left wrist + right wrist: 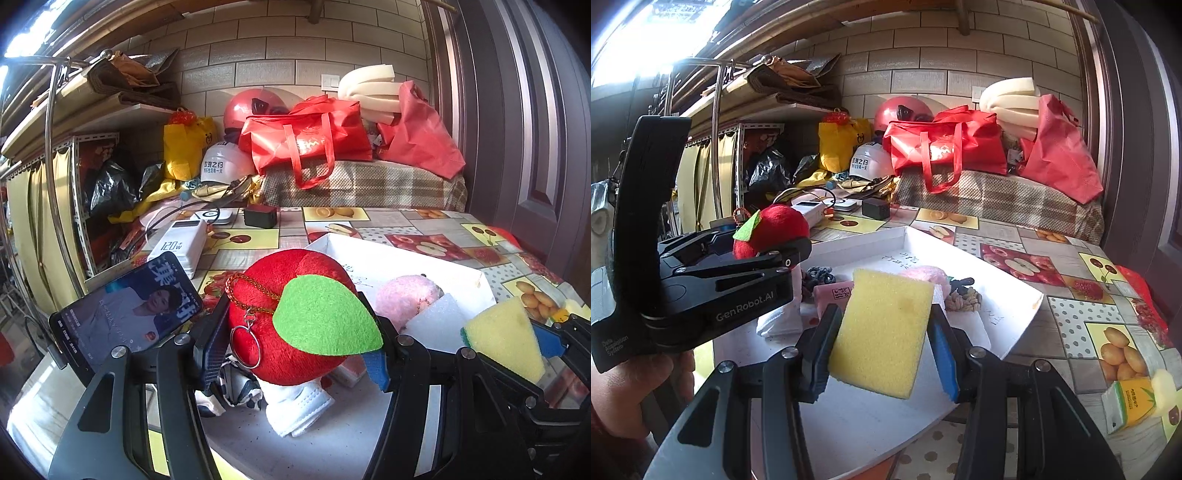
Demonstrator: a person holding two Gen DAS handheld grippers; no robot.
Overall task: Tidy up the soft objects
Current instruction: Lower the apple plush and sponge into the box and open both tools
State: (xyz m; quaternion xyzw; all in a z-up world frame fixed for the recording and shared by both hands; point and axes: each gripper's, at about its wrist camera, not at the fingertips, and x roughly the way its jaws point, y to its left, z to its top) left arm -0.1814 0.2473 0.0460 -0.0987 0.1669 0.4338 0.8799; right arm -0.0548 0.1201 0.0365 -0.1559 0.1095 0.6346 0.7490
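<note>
Care matters now: with your left gripper (295, 332) clamping the red plush apple (295, 321) and your right gripper (882, 354) pinching the yellow sponge (882, 332), lower each into bare space inside the white tray (1015, 295), clear of the pink plush (931, 275), before you ease your squeeze.

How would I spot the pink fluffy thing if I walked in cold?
Find the white tray on the fruit-patterned tablecloth. The pink plush ball lies inside it, beyond the yellow sponge in the right gripper. It is the only pale pink, fuzzy, round item; the held plush apple is red.
</note>
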